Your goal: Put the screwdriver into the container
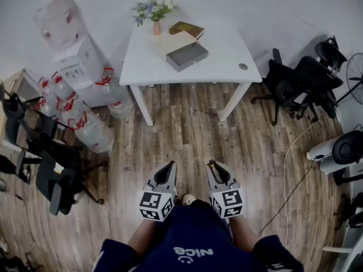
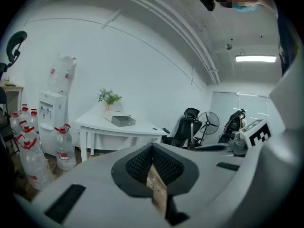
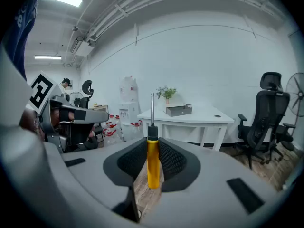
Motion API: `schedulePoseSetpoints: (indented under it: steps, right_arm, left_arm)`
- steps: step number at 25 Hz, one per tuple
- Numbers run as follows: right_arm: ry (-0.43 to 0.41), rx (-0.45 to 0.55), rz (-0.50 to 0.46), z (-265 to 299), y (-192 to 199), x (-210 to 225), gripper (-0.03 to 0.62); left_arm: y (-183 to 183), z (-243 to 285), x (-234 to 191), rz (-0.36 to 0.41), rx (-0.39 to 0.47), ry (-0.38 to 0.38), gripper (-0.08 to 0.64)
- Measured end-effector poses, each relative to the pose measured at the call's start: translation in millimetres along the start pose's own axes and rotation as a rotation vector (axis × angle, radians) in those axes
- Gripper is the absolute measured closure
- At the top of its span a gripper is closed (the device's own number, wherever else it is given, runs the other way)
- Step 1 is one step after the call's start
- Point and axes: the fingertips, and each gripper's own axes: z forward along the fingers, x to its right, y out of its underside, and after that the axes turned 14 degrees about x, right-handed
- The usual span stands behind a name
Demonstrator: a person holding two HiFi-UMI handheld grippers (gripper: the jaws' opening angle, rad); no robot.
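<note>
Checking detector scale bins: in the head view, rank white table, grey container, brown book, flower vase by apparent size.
1. white table
2. grey container
3. brown book and flower vase, blooms included: about alike, not ranked.

The person's dark shirt (image 1: 195, 247) reads "nice"

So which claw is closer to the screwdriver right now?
Right. The right claw grips the screwdriver by its yellow handle; the left claw sits beside it, shut and empty, clear of the tool.
</note>
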Motion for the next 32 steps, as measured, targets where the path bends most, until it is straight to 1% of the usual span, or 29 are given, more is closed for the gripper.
schedulePoseSetpoints:
  steps: [5, 8, 11, 14, 20, 24, 27, 32]
  right_arm:
    - [0.024, 0.000, -0.001, 8, -1, 6, 0.500]
    - [0.034, 0.024, 0.007, 16, -7, 4, 0.500]
    - [0.035, 0.041, 0.024, 25, -10, -1, 0.499]
    - [0.046, 0.043, 0.021, 35, -8, -5, 0.500]
    - [0.084, 0.050, 0.033, 56, -6, -16, 0.500]
    - [0.098, 0.040, 0.040, 63, -2, -20, 0.500]
    - [0.101, 0.014, 0.045, 69, 6, -14, 0.500]
    - [0.116, -0.019, 0.065, 94, 16, 13, 0.499]
  left_arm:
    - [0, 7, -6, 0.009, 0.000, 0.005, 0.545]
    - [-5, 13, -14, 0.014, 0.009, 0.023, 0.545]
    - [-9, 17, -26, 0.012, 0.020, 0.032, 0.545]
    - [-11, 20, -41, 0.014, 0.024, 0.038, 0.545]
    - [-15, 24, -67, 0.030, 0.013, 0.065, 0.545]
    - [-15, 26, -79, 0.027, 0.009, 0.066, 0.545]
    - [-12, 33, -84, 0.020, 0.004, 0.061, 0.545]
    - [-10, 56, -97, 0.018, 0.001, 0.046, 0.545]
